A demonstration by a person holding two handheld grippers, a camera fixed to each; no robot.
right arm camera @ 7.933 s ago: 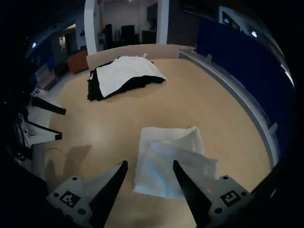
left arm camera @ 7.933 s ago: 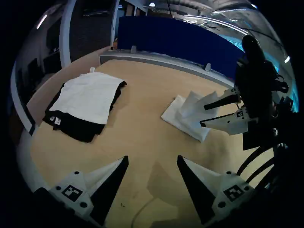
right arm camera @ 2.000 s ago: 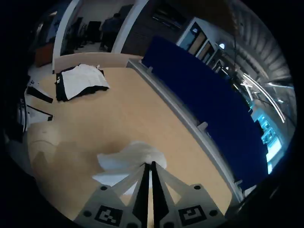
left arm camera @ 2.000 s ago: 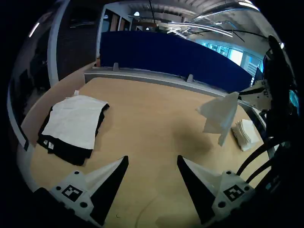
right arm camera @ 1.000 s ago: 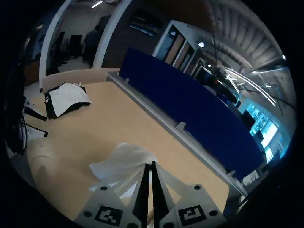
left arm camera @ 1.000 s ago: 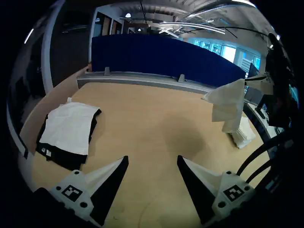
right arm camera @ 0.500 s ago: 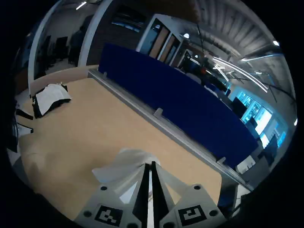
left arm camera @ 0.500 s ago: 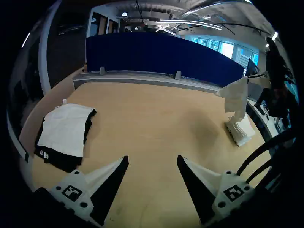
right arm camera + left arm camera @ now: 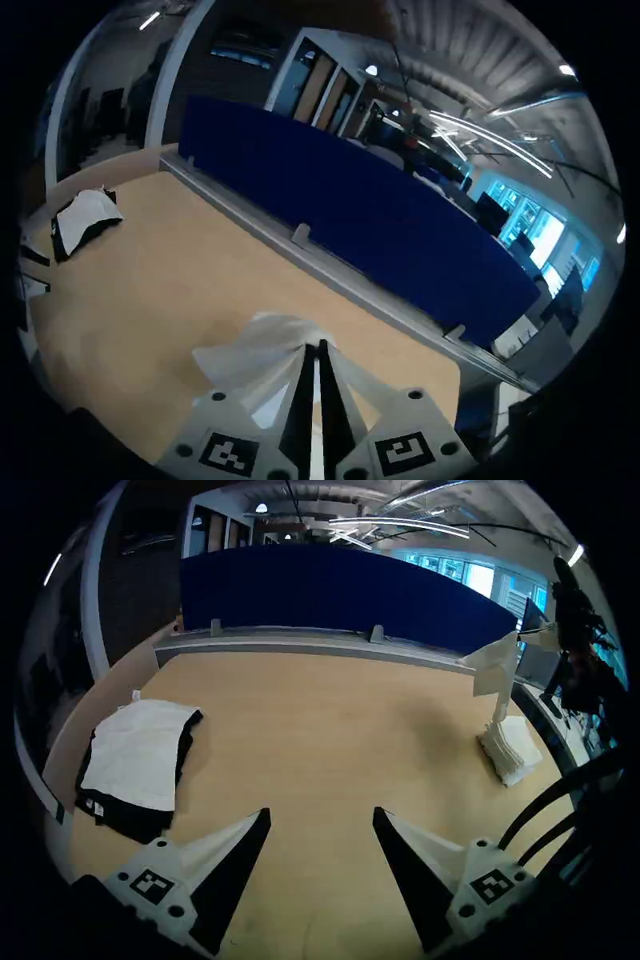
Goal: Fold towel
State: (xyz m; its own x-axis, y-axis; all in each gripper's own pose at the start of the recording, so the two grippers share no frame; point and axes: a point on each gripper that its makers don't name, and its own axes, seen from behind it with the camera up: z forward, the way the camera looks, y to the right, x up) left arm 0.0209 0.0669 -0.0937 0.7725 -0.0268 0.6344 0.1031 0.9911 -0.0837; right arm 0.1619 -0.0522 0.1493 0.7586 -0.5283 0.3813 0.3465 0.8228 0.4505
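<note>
Right gripper view: right tool [image 9: 318, 350] clamps towel [image 9: 254, 349] before blue partition [image 9: 360, 216].

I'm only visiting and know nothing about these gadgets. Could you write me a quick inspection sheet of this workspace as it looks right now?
Surface: light wooden table, in good light.
Job's things: white towel hangs from the right gripper, lifted over a stack of folded white towels near the table's edge; whether they touch cannot be told.
Clutter: pile of black and white cloths across the table from the stack.
Grippers: left gripper open, holding nothing; right gripper shut on the white towel.
Cables: nothing seen.
Surroundings: blue partition along the table's far edge, with an office and ceiling lights beyond.
</note>
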